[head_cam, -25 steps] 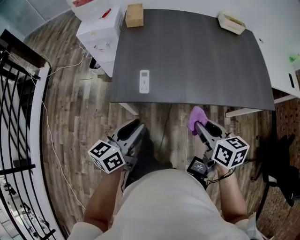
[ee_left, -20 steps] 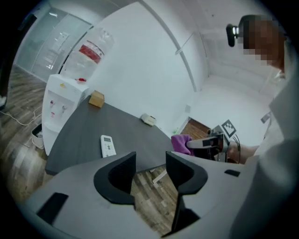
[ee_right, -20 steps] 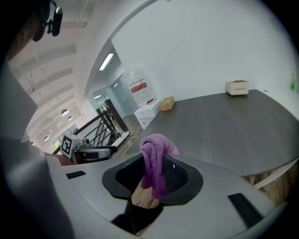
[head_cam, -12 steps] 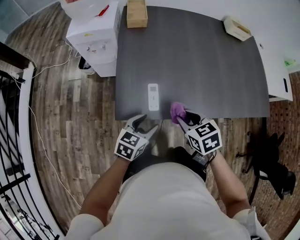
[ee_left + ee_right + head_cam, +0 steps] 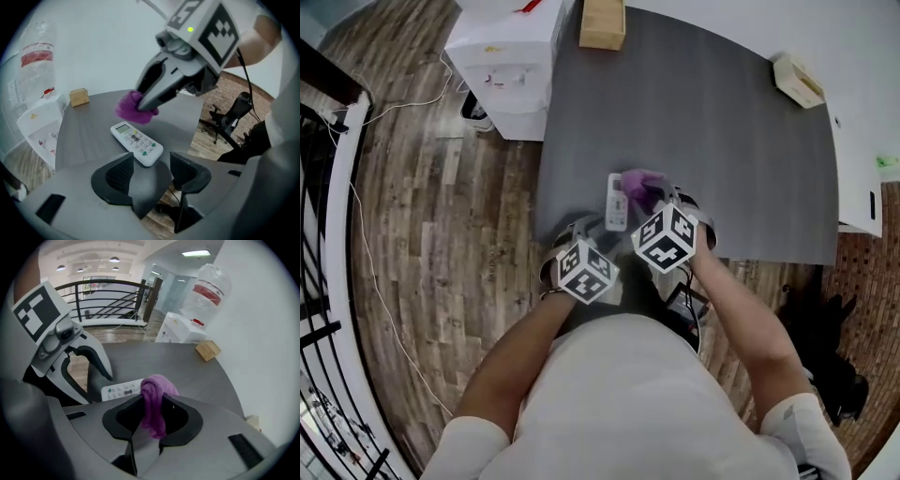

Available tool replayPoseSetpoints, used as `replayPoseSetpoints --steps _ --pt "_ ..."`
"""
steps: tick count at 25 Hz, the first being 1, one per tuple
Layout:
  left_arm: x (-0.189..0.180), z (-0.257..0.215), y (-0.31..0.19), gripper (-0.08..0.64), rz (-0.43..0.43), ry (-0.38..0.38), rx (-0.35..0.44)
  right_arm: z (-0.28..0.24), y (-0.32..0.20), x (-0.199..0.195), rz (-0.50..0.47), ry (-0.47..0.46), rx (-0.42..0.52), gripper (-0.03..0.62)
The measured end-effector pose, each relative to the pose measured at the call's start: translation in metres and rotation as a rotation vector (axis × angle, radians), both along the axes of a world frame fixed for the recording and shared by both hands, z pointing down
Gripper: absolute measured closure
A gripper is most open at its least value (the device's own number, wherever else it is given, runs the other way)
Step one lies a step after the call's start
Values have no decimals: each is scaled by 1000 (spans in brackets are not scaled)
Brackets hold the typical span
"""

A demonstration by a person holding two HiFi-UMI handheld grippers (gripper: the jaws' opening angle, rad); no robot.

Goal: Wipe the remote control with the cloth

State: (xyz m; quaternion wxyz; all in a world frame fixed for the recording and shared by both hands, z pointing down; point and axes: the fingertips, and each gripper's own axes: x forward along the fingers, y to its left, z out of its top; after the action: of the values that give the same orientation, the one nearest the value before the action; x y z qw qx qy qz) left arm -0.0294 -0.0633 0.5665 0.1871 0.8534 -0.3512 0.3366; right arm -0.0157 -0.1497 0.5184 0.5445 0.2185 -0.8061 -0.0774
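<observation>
Purple cloth (image 5: 639, 183) ×1, grasped by right gripper (image 5: 153, 401) | remote control (image 5: 137, 143) ×1 | left gripper (image 5: 151, 161) released

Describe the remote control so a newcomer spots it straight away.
Find the dark grey table. Near its front edge lies the remote control. It is the only slim white bar with buttons, just left of the purple cloth.

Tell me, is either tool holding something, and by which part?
The right tool pinches the purple cloth by a bunched fold, the rest puffing out beyond the tips. The left tool is open and holds nothing; the remote lies just ahead.
</observation>
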Motion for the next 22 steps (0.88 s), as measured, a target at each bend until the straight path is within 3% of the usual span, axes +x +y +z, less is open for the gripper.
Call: replayPoseSetpoints --steps 3,7,11,22 --pt "1 8 -1 330 33 -59 0 3 -17 -15 -100 69 54 488" --pt "-2 18 -4 331 17 -87 -34 22 -18 -32 -218 157 75 488" --pt "-2 19 -7 331 0 -70 -70 31 14 -39 -275 145 33 488" --pt "-3 21 -7 331 7 -72 -89 27 56 -29 -107 -21 -127 489"
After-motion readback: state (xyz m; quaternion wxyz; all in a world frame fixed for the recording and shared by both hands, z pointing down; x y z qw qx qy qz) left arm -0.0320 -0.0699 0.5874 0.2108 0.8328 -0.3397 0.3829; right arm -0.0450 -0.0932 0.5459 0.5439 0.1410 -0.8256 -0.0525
